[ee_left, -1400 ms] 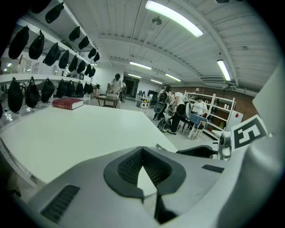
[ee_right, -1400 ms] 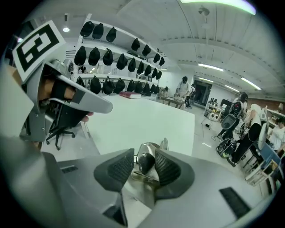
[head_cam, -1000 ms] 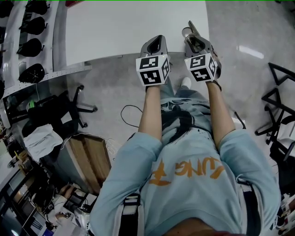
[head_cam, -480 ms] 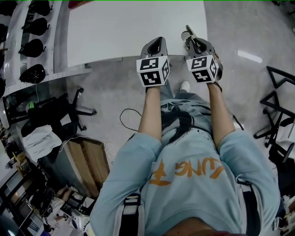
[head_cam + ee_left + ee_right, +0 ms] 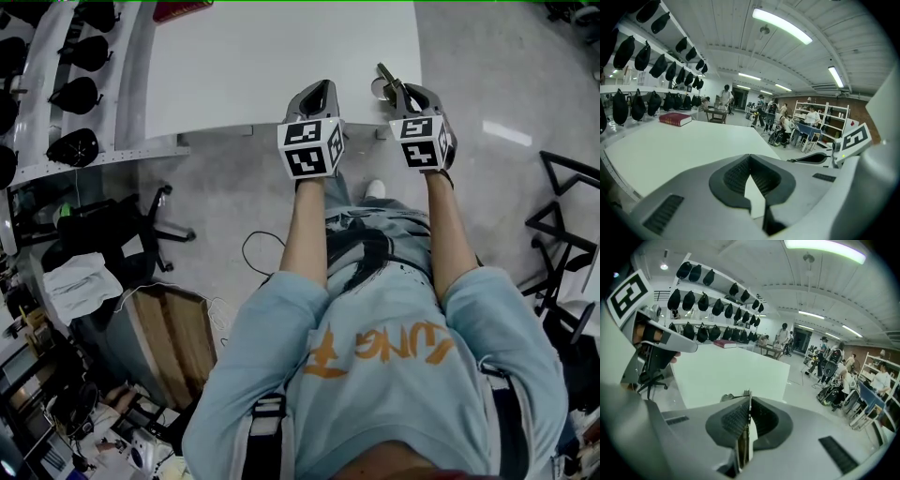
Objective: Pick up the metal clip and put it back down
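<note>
Over table (image 5: 262,66), hand-held gripper (image 5: 748,401) just clamped metal clip (image 5: 742,446).

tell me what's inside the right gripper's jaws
The metal clip, edge-on, pinched between the pads of the right gripper, which have just closed on it. Its tip pokes out over the white table. The pads cover its flat sides, so its full shape is hidden.

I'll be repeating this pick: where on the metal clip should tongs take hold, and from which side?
On the metal clip, probably grip the thin flat strip across its broad faces, coming from the near edge of the table. The right tongs have just closed on it so: it stands edge-on between the pads.
</note>
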`<state>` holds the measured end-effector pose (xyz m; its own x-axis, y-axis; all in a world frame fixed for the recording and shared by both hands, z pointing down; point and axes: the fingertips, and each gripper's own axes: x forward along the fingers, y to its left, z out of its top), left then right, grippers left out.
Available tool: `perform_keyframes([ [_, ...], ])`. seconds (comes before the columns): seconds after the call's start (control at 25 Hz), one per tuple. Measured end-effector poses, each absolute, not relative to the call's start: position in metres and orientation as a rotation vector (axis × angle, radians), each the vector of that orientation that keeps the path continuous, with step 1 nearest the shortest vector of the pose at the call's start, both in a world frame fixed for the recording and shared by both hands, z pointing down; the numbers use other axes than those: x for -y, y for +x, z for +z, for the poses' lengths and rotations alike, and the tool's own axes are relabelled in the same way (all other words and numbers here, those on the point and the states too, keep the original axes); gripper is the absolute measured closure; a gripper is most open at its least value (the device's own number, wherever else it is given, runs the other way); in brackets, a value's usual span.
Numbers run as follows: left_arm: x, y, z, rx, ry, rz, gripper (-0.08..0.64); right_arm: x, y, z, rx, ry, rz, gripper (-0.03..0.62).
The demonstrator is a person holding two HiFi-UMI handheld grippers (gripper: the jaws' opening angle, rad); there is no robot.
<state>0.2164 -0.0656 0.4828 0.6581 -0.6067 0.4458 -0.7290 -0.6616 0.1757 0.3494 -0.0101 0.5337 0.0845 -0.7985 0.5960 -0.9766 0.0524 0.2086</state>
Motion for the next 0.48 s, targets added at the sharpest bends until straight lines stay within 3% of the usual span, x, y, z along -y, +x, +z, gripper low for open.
perform_keyframes([
  [0.48, 0.087, 0.197, 0.442, 1.195, 2.549, 0.382, 0.538, 0.043, 0.356, 0.485, 1.922, 1.939, 0.425, 0.560],
])
